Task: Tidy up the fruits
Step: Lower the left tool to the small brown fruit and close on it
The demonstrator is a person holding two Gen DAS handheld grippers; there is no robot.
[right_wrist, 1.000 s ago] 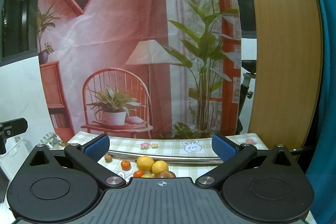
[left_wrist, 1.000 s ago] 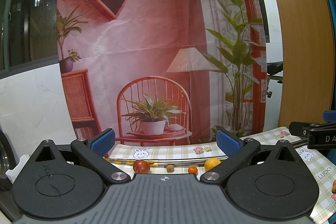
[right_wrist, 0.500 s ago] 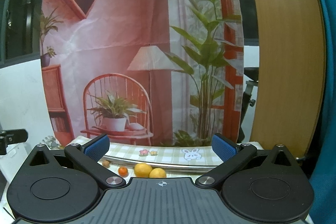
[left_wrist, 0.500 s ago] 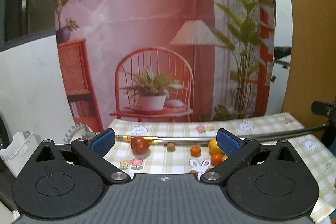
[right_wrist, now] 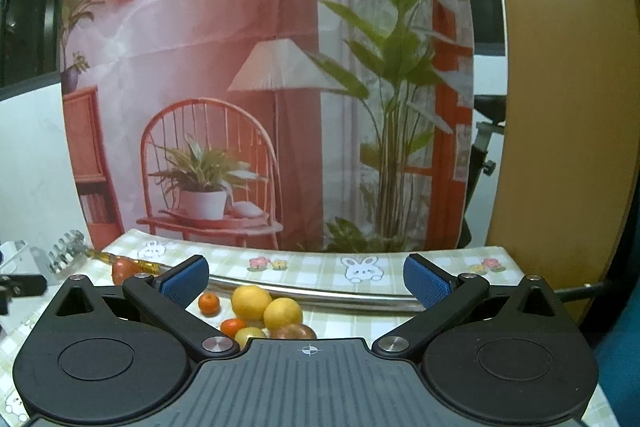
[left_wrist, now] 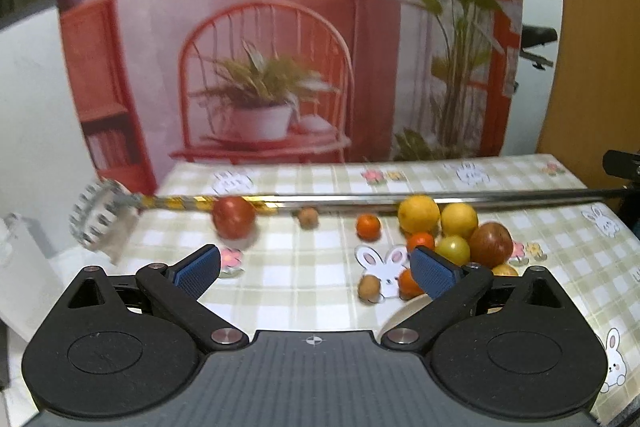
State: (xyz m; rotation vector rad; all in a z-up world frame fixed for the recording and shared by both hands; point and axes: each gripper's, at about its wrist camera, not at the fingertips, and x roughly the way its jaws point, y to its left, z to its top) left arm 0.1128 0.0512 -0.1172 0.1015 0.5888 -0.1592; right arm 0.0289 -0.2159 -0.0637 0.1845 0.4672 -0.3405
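Fruits lie on a checked tablecloth [left_wrist: 300, 287]. In the left wrist view a red apple [left_wrist: 233, 217] lies apart at the left, with a small brown fruit [left_wrist: 308, 217] and a small orange [left_wrist: 368, 227] to its right. A cluster at the right holds two yellow oranges [left_wrist: 419, 214], a red apple [left_wrist: 491, 245], a green fruit [left_wrist: 453, 250] and small ones. A white plate rim [left_wrist: 404, 313] shows below the cluster. My left gripper [left_wrist: 316, 269] is open and empty above the cloth. My right gripper [right_wrist: 306, 281] is open and empty; the yellow oranges [right_wrist: 251, 302] lie beyond it.
A long metal rod [left_wrist: 440, 197] with a toothed round head [left_wrist: 98, 221] lies across the table behind the fruits. A printed backdrop [left_wrist: 280, 47] hangs behind the table. A wooden panel [right_wrist: 560, 107] stands at the right. A white container [left_wrist: 16, 247] sits off the left edge.
My left gripper has tilted down and moved nearer the table, so more of the cloth and the fruit cluster show. My right gripper has lowered a little. Both stay open.
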